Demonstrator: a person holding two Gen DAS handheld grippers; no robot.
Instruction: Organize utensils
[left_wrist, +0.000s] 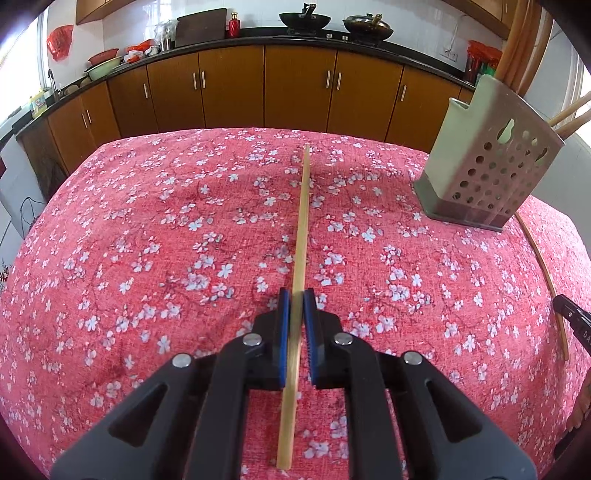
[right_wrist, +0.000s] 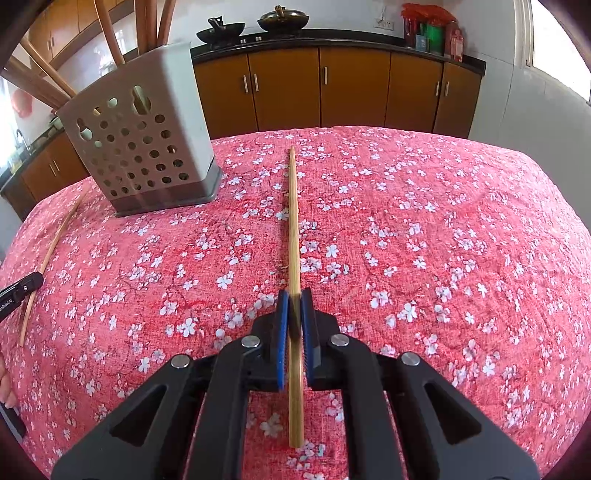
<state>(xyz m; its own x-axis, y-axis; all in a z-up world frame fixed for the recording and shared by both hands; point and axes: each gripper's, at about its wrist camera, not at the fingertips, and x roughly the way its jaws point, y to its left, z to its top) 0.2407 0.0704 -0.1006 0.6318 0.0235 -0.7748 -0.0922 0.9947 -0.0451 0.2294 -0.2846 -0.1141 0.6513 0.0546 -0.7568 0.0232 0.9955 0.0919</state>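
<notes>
My left gripper (left_wrist: 297, 299) is shut on a pale bamboo chopstick (left_wrist: 303, 206) that runs straight ahead between the blue pads, over the floral cloth. My right gripper (right_wrist: 294, 297) is shut on a darker bamboo chopstick (right_wrist: 293, 221), also pointing forward. The grey perforated utensil holder (left_wrist: 491, 162) stands to the right of the left gripper. In the right wrist view the utensil holder (right_wrist: 144, 144) is at the upper left, with several wooden handles sticking out of its top. Each view catches the other gripper's black tip and its chopstick at the picture's edge.
A red tablecloth with white blossoms (left_wrist: 166, 240) covers the table. Beyond its far edge run brown kitchen cabinets (left_wrist: 295, 88) under a dark counter with two woks (left_wrist: 304, 18). A hand shows at the lower right edge (left_wrist: 581, 410).
</notes>
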